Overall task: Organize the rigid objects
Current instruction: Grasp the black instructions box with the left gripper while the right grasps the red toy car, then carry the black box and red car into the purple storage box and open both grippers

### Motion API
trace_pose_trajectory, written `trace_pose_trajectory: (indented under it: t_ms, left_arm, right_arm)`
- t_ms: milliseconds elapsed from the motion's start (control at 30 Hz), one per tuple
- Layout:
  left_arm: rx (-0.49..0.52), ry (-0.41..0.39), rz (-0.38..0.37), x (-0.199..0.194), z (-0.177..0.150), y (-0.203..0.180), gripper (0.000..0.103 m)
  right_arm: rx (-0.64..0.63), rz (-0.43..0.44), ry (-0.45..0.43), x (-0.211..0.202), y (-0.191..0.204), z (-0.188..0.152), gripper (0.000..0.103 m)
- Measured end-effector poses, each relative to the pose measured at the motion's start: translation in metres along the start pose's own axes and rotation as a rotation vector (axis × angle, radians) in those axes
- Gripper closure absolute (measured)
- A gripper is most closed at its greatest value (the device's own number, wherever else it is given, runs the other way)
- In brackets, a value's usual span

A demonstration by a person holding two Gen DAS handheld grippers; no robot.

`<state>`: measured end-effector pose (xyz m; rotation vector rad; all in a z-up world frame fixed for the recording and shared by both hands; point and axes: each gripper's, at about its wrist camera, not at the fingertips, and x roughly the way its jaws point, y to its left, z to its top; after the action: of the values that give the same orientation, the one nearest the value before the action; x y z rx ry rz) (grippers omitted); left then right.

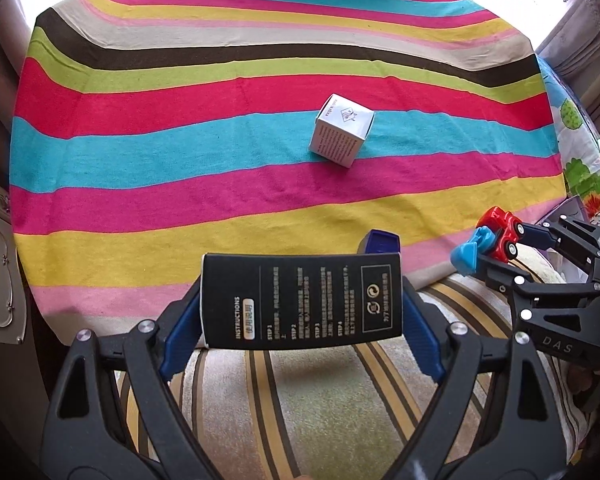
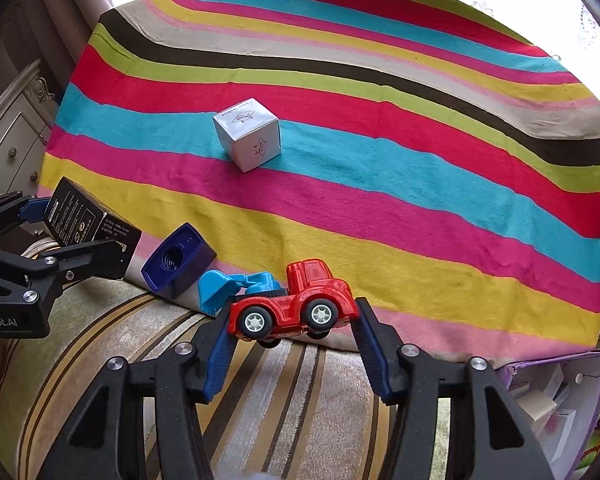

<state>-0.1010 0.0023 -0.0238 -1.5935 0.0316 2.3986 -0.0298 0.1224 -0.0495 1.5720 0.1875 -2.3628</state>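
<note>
My left gripper [image 1: 302,304] is shut on a black box with printed instructions [image 1: 300,300], held above the near edge of the striped cloth; the box also shows in the right wrist view [image 2: 86,226]. My right gripper [image 2: 292,320] is shut on a red toy truck with a blue scoop [image 2: 296,304], also held low at the cloth's near edge; the truck shows at the right of the left wrist view [image 1: 500,236]. A white cube box [image 1: 341,130] lies on the blue stripe [image 2: 247,134]. A dark blue cap [image 2: 178,260] lies between the grippers.
The striped cloth [image 1: 180,152] covers the surface ahead. A striped cushion [image 2: 280,400] lies beneath both grippers. An open purple-edged box with items [image 2: 556,396] is at the lower right. A white cabinet [image 2: 12,148] stands at the left.
</note>
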Motion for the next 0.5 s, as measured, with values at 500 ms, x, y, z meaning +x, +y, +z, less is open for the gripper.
trace_pose_trajectory:
  t_ms: [500]
  left_arm:
    - [0.107,-0.023,-0.058,-0.016,-0.002,-0.077,0.014]
  right_arm:
    - [0.15,0.016,-0.082,-0.059,-0.044,-0.037,0.047]
